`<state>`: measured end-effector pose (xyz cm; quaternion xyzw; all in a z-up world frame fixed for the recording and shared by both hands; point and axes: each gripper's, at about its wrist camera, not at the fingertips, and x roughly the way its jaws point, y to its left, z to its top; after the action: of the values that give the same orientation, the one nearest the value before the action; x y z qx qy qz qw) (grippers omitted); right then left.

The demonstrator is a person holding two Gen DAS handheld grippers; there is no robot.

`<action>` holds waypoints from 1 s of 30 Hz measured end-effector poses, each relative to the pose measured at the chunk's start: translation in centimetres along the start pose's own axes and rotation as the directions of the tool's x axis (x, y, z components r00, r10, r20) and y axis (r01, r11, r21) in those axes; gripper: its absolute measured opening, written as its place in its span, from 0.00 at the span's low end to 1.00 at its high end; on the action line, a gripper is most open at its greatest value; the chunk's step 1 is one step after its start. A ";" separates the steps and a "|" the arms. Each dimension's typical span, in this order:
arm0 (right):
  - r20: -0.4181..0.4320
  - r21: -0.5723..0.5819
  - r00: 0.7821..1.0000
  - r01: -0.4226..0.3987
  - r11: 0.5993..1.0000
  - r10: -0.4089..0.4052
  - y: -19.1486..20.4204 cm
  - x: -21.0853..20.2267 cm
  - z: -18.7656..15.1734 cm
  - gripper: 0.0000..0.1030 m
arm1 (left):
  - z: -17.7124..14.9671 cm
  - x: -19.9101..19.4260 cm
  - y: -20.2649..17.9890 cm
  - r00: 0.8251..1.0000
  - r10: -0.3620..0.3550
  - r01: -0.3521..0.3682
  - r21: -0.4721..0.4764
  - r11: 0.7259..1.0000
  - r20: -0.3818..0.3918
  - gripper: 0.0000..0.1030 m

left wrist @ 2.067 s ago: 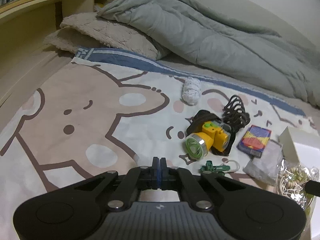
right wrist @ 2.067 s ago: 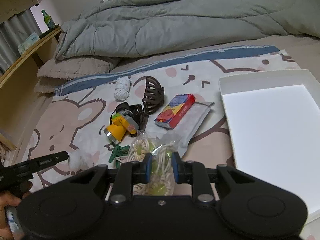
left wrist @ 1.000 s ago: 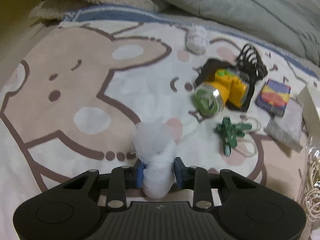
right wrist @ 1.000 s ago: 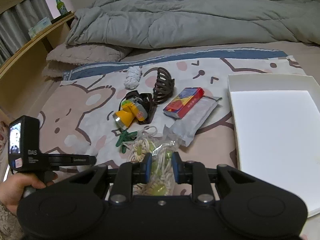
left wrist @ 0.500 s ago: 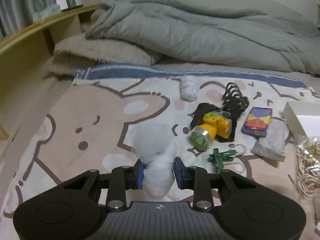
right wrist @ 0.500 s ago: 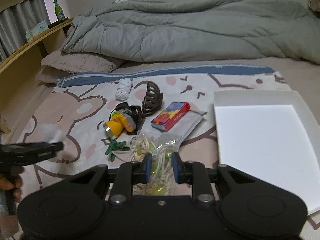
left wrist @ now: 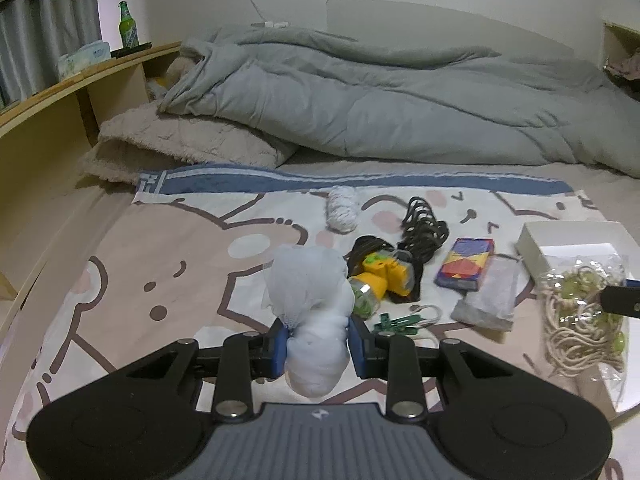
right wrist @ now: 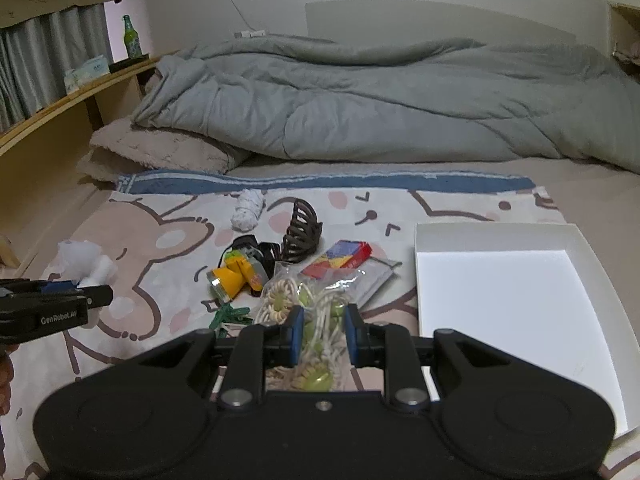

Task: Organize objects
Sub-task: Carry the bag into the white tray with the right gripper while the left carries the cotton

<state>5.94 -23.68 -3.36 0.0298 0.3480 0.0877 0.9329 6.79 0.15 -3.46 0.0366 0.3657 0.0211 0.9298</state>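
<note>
1. The left gripper (left wrist: 319, 344) was clamped on a white mesh pouf (left wrist: 308, 292), held above the cartoon-print blanket (left wrist: 132, 280) toward its left edge.
2. The right gripper (right wrist: 320, 334) pinched a clear bag of hair ties (right wrist: 316, 312), lifted just left of the white tray (right wrist: 504, 236).
3. The yellow headlamp (right wrist: 236, 274), brown hair claw (right wrist: 302, 236), colourful box (right wrist: 340, 258) and green clip (right wrist: 230, 316) lay mid-blanket, near one another.
4. The tray sat at the blanket's right edge.

Dim indoor light, soft focus, fisheye-bent edges (white tray (right wrist: 500, 304) glares)
</note>
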 end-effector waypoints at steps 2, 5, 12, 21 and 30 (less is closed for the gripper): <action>0.012 -0.012 1.000 -0.001 1.000 0.001 0.2 -0.3 0.0 0.22 | 0.0 -0.4 -0.2 1.000 -0.009 0.009 -0.013 1.000 0.004 0.32; 0.033 -0.035 0.999 0.000 0.999 0.001 0.4 -0.8 -0.1 0.22 | 0.0 -1.1 -0.7 1.000 -0.020 0.021 -0.022 1.000 0.015 0.32; 0.058 -0.042 0.998 0.000 0.999 0.002 -0.1 -1.5 -0.1 0.22 | -0.2 -2.0 -2.1 0.999 -0.032 0.033 -0.014 0.999 0.029 0.32; 0.074 -0.035 0.997 0.010 0.999 -0.007 -1.0 -2.4 -0.1 0.22 | -0.3 -2.6 -4.2 0.997 -0.066 0.066 -0.005 0.998 0.033 0.32; 0.095 -0.016 0.993 0.065 0.998 -0.064 -3.8 -3.3 0.0 0.22 | 0.4 -2.6 -7.9 0.990 -0.136 0.136 0.015 0.991 0.035 0.32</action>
<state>4.03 -28.01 -1.60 0.0139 0.3035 0.0592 0.9509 5.24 -7.92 -2.08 0.0177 0.3508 -0.0455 0.9352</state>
